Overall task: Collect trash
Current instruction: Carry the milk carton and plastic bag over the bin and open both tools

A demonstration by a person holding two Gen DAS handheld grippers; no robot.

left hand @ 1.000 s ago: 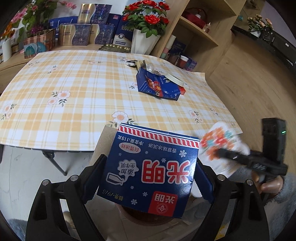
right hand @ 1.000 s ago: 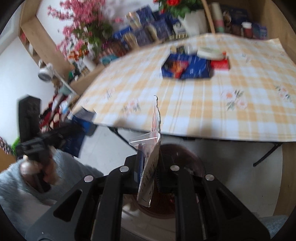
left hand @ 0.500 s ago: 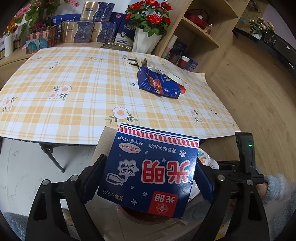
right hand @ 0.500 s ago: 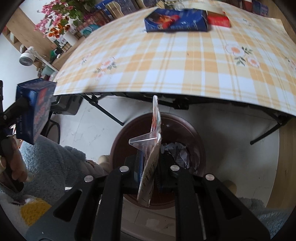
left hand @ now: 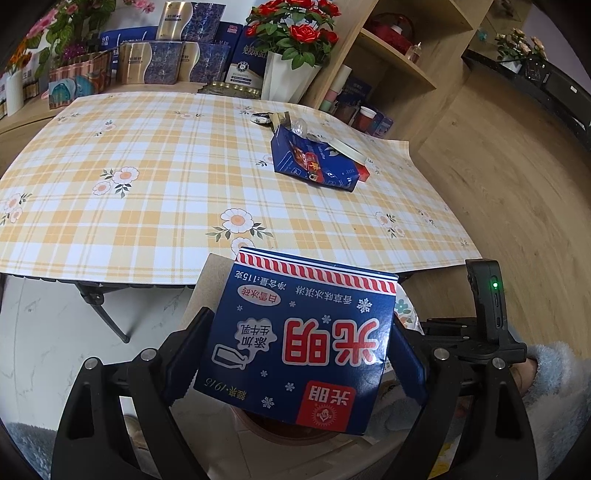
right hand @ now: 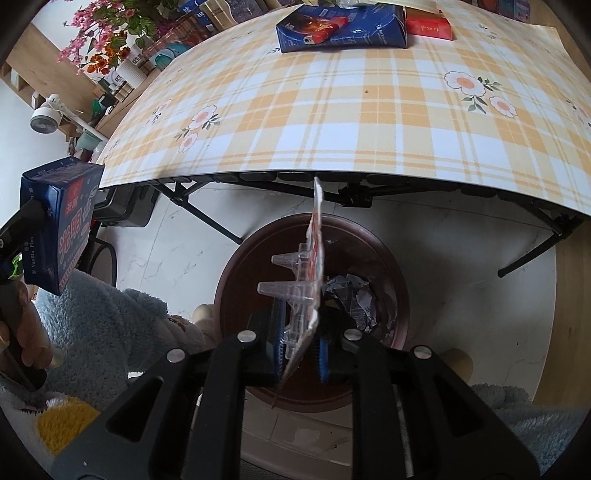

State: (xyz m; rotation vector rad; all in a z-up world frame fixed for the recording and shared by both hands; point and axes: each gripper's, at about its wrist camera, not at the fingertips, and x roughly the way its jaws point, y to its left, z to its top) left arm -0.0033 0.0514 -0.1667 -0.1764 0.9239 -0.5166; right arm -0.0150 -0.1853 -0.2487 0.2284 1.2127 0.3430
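My left gripper (left hand: 301, 317) is shut on a blue ice-cream box (left hand: 306, 339), held still in front of the table edge; the box (right hand: 59, 221) also shows at the left of the right wrist view. My right gripper (right hand: 301, 332) points down over a round brown bin (right hand: 236, 280). A flat blister pack (right hand: 314, 251) stands on edge between its jaws, which are opening. The pack leans on the left pad, and a thin gap shows at the right pad. Crumpled paper (right hand: 354, 299) lies in the bin.
A folding table with a yellow plaid cloth (left hand: 166, 166) stands just beyond the bin. On it lie a blue snack packet (left hand: 314, 162) and a red box (right hand: 428, 26). Shelves, flower vases and gift boxes line the back. A person's fleecy sleeve (right hand: 110, 332) is at lower left.
My right gripper has dropped from table height to just above the bin and tipped further down. Its jaws have parted slightly and the pack leans more. The left gripper and box have not moved.
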